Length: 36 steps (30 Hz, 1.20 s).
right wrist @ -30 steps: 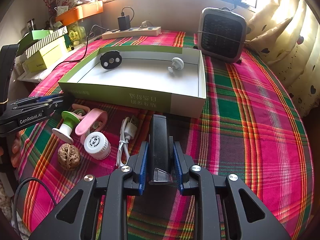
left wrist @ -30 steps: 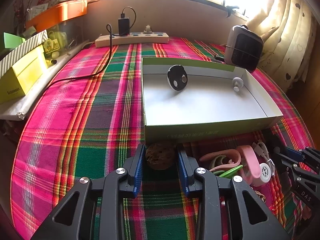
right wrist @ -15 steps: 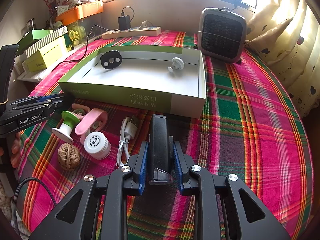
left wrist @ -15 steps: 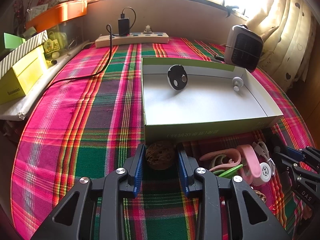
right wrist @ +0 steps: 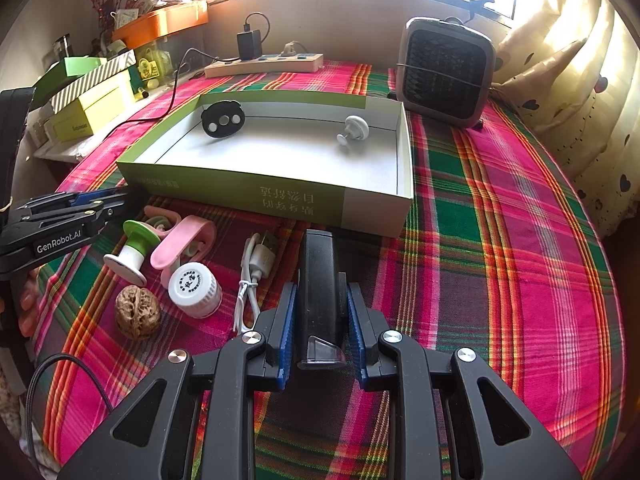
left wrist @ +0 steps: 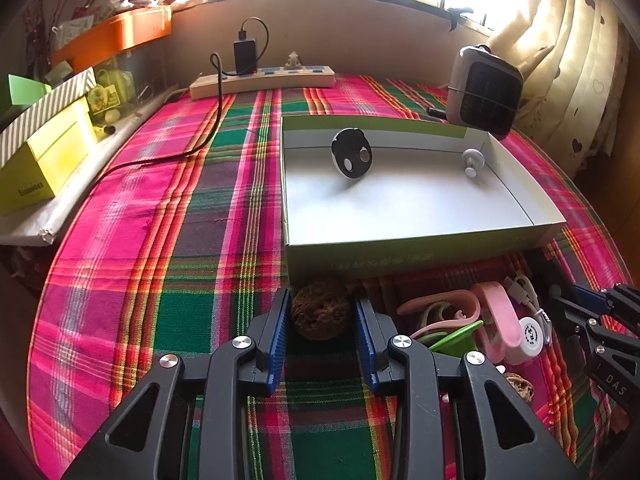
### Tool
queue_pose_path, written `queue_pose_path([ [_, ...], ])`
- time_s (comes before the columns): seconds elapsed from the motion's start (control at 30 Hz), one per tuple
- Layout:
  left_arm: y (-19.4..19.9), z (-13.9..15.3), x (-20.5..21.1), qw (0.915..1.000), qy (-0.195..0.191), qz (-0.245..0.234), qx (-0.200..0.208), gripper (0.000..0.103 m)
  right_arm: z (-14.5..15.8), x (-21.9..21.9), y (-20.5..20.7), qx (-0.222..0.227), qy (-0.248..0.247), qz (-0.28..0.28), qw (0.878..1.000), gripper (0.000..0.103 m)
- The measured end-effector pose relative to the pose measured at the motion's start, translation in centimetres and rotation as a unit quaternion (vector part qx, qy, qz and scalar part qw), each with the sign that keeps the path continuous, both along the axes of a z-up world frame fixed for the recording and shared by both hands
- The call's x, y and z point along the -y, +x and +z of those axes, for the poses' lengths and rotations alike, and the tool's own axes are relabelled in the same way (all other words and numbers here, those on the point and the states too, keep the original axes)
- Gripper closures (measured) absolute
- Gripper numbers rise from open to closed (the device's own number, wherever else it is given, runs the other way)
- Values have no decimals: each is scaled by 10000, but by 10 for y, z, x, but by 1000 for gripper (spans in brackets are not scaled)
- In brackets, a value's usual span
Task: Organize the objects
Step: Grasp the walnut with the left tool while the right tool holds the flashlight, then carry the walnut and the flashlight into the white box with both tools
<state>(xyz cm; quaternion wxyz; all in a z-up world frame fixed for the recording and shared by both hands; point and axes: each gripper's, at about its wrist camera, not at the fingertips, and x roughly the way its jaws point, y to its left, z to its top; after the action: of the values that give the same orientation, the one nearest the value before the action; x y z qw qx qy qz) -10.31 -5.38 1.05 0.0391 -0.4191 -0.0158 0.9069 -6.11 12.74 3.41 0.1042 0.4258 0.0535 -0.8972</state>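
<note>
My left gripper (left wrist: 322, 312) is shut on a brown walnut (left wrist: 320, 312), just in front of the green box's near wall (left wrist: 400, 260). My right gripper (right wrist: 322, 312) is shut on a long black device (right wrist: 320, 280) held near the cloth before the box (right wrist: 240, 190). The box holds a black disc (right wrist: 222, 120) and a white knob (right wrist: 354, 128). On the cloth lie a second walnut (right wrist: 138, 312), a white cap (right wrist: 194, 284), a pink clip (right wrist: 184, 242), a green-and-white spool (right wrist: 134, 246) and a white cable (right wrist: 256, 264).
A grey heater (right wrist: 444, 70) stands behind the box at right. A power strip (right wrist: 264, 64) with a black charger lies at the back. Yellow and striped boxes (right wrist: 92, 100) stack at the left edge. Curtains hang on the right.
</note>
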Motion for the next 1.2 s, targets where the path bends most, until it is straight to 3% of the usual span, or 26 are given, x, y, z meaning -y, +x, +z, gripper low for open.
queue_pose_path([
  [0.47,13,12,-10,9997,-116,-150,-134,74,8,0,5,-73,-28,36,10000,78],
  [1.2,7,41,-22,9991,107,-312,-278,74,42,-4,0,-331,-246,139,9991,78],
])
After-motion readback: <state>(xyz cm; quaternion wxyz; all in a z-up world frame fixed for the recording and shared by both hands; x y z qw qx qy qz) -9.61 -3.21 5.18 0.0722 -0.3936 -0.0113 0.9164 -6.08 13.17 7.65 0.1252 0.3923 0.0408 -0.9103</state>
